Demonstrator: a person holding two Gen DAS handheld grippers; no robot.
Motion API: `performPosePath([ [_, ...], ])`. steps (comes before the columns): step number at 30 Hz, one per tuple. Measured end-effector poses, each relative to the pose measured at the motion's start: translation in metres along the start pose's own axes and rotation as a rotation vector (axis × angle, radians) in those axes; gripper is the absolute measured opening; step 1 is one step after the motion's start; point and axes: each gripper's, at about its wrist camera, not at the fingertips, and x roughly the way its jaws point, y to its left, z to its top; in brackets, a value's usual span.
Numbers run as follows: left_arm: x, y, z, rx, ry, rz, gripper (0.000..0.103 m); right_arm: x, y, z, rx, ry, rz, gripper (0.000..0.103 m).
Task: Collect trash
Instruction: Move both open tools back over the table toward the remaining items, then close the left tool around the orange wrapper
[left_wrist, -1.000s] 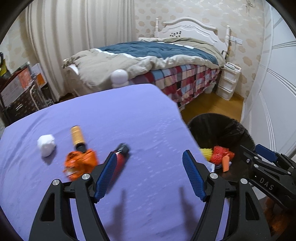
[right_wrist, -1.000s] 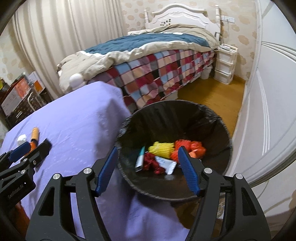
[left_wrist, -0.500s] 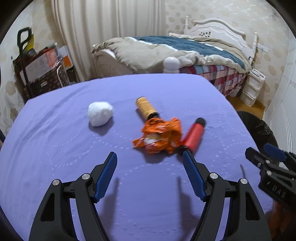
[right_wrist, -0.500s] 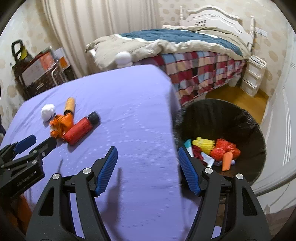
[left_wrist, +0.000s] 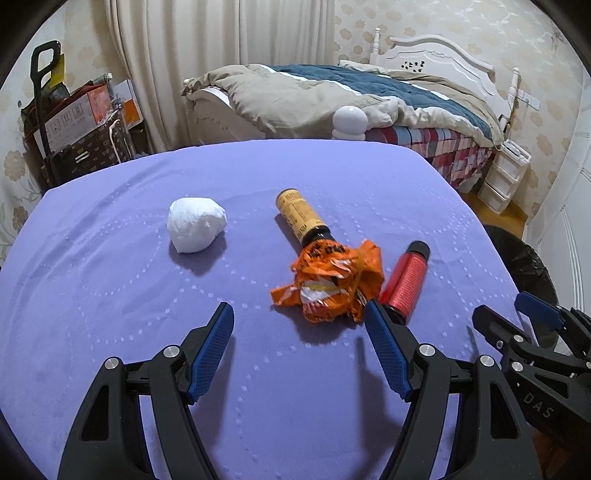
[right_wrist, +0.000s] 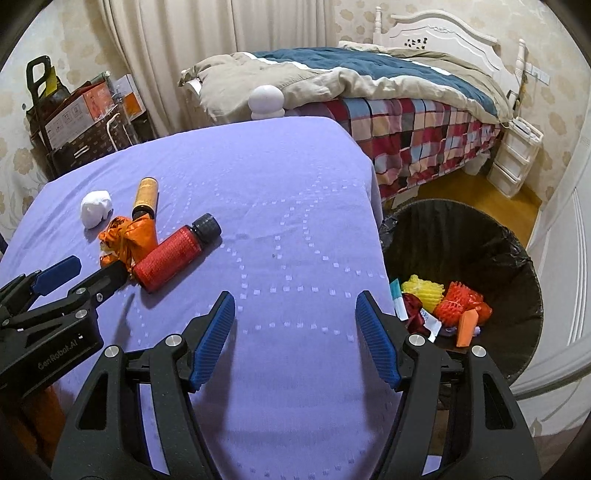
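On the purple table (left_wrist: 110, 295) lie a white paper ball (left_wrist: 195, 223), a yellow-labelled bottle (left_wrist: 301, 216), a crumpled orange wrapper (left_wrist: 328, 282) and a red bottle (left_wrist: 404, 282). My left gripper (left_wrist: 301, 350) is open and empty, just short of the wrapper. My right gripper (right_wrist: 295, 338) is open and empty over the table's right part, beside the black bin (right_wrist: 461, 236) holding several pieces of trash. The same items show in the right wrist view: paper ball (right_wrist: 96, 208), yellow bottle (right_wrist: 146, 195), wrapper (right_wrist: 127, 240), red bottle (right_wrist: 173, 254).
A bed (left_wrist: 351, 96) with a beige and blue quilt stands behind the table. Boxes and a cart (left_wrist: 74, 118) stand at the back left. A white drawer unit (left_wrist: 504, 177) and white doors (right_wrist: 569, 258) are at the right. The bin rim (left_wrist: 532, 258) shows at the table's right edge.
Both grippers have swung left from the bin toward the table. The left gripper now faces the wrapper and bottles closely. Both stay open and empty.
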Motion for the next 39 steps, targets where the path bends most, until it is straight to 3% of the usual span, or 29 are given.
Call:
performPosePath([
  [20,0.006,0.051,0.003,-0.079,0.029,0.097,0.071,0.002,0.003,0.002,-0.017,-0.002,-0.010,0.067],
  [30,-0.007,0.030,-0.007,-0.020,0.009,0.054,0.072,0.000,0.001,0.002,-0.007,-0.004,-0.003,0.067],
  [39,0.003,0.008,0.004,-0.015,0.008,0.021,0.076,-0.002,-0.004,0.002,0.014,-0.006,0.010,0.067],
])
